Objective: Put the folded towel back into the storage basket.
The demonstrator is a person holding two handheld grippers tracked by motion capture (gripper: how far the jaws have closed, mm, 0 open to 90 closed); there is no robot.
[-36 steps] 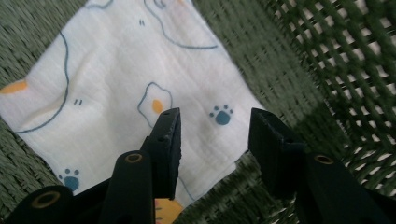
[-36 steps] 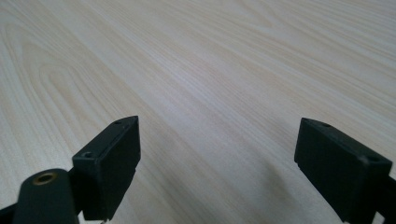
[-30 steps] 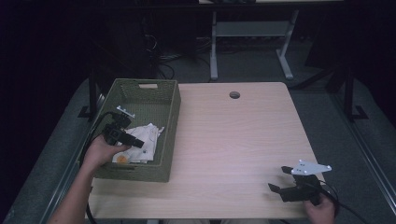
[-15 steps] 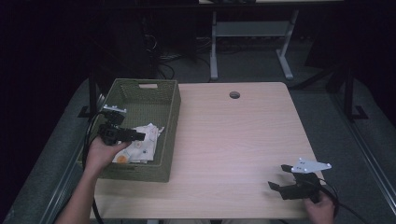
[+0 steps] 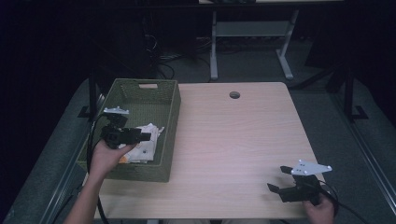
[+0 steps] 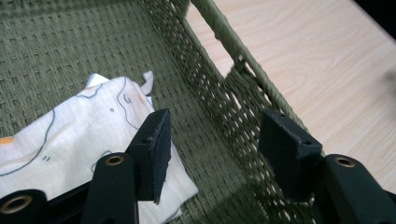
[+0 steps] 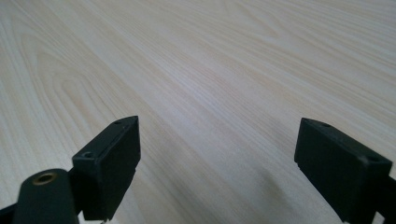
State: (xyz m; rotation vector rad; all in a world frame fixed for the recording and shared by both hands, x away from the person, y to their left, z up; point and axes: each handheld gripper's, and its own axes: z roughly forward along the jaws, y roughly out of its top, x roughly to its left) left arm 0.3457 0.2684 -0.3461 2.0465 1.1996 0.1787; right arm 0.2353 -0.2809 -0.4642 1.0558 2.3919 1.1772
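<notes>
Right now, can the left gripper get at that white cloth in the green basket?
Probably yes. The left gripper hangs inside the green basket, just above the white cloth. Its jaws have just been opening, with nothing between them, and the basket has no lid. Only the near basket wall beside the jaws crowds it.

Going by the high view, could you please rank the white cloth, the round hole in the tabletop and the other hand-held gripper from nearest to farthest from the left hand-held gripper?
From the left hand-held gripper:
1. White cloth, right beneath its jaws, inside the green basket.
2. Round hole, on the table's far side, towards the middle.
3. Right hand-held gripper, at the table's near right corner.
</notes>
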